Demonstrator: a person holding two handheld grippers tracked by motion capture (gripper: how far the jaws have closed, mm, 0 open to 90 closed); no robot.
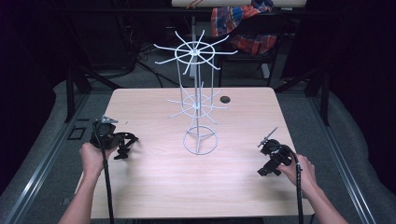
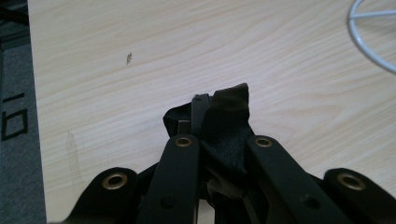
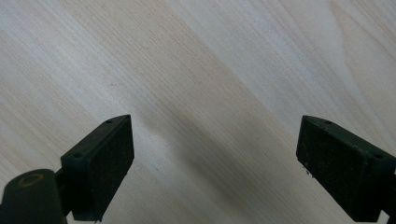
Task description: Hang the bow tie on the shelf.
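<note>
The left gripper (image 1: 122, 148) is pinching a black strap (image 2: 229, 121) tight, just above the table (image 1: 154, 186). The right gripper (image 1: 267, 158) is waiting open. For hanging the strap on the rack (image 1: 196, 98), I think a slow lift is best.

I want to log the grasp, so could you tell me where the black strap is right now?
The black strap is clamped in the left gripper, at the table's left side in the high view, left of the white wire rack.
</note>
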